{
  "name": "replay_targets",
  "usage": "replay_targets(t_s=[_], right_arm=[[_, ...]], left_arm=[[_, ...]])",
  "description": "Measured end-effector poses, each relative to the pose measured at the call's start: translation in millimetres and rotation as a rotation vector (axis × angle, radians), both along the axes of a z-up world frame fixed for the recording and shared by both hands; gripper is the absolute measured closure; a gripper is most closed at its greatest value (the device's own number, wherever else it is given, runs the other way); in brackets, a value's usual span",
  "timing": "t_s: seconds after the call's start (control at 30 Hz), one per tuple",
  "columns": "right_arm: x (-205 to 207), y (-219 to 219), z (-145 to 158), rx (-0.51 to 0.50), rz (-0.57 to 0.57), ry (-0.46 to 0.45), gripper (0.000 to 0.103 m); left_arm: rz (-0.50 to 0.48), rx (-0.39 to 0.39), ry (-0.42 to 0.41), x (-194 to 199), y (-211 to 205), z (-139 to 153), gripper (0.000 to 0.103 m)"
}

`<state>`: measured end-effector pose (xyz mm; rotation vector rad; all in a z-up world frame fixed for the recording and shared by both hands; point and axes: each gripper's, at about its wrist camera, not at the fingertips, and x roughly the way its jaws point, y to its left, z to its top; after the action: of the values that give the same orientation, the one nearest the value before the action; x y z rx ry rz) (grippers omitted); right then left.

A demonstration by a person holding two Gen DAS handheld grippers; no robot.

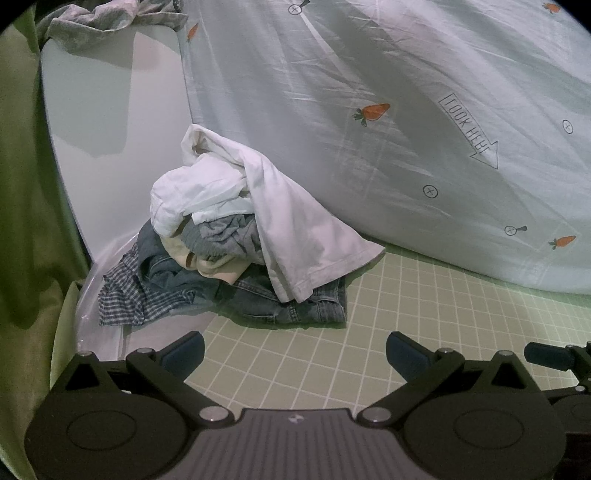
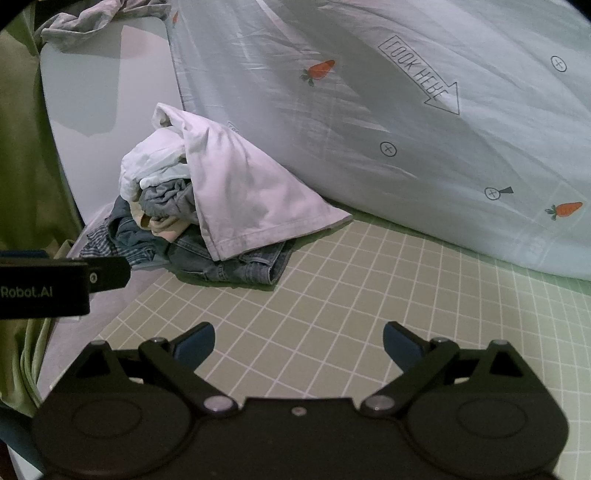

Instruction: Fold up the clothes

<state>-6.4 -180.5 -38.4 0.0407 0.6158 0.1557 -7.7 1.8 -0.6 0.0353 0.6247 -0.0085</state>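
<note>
The pile of clothes (image 1: pixel 236 236) (image 2: pixel 192 206) is sitting at the far left of the grid mat (image 1: pixel 369 332) (image 2: pixel 332 302), partly spilling off the mat's left edge, w/ its back leaning against the quilt (image 1: pixel 388 110) (image 2: pixel 388 129). A white garment (image 1: pixel 280 221) (image 2: pixel 236 192) is draping over the top & down the right side of the pile, its hem resting on the jeans (image 1: pixel 303 306) (image 2: pixel 243 266) lying flat at the bottom, touching the mat. Btwn them a grey piece (image 1: pixel 221 236) (image 2: pixel 166 199) & a cream piece (image 1: pixel 210 266) (image 2: pixel 162 229) are bunching up, and a checked shirt (image 1: pixel 129 299) (image 2: pixel 96 240) is trailing out to the left off the mat. The quilt, pale w/ carrot prints & a "LOOK HERE" arrow, is lying along the mat's far edge. Left claw (image 1: pixel 295 354) is hovering above the mat's near part, jaws standing wide, nothing in them, well apart from the pile. Right claw (image 2: pixel 299 345) is also hovering over the near part, jaws wide & empty; its tip is showing at the right edge of the left wrist view, so both are side by side. A white panel (image 1: pixel 110 110) (image 2: pixel 103 92) is standing behind the pile, a crumpled grey cloth (image 1: pixel 110 18) (image 2: pixel 92 18) lying on its top, and green fabric (image 1: pixel 22 221) (image 2: pixel 22 147) is hanging at far left.
</note>
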Motion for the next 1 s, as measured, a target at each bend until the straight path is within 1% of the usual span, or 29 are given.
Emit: replay_targets(t_s=[0.4,0.63,0.83,1.0], right_arm=[[2,-1,0,0.001,-0.001,0.013,0.004],[7,0,-1,-0.012,0.000,0.015,0.005],[21,0,3,-0.012,-0.007,0.016,0.005],[51,6,16,-0.024,0.004,-0.006,0.005]], left_arm=[[-0.002,-0.002,0.007,3,0,-1,0.000],[0.002,-0.025,0.024,10,2,-4,0.000],[0.019,-0.036,0.040,29,10,-3,0.000],[0.044,-0.025,0.043,61,26,4,0.000]])
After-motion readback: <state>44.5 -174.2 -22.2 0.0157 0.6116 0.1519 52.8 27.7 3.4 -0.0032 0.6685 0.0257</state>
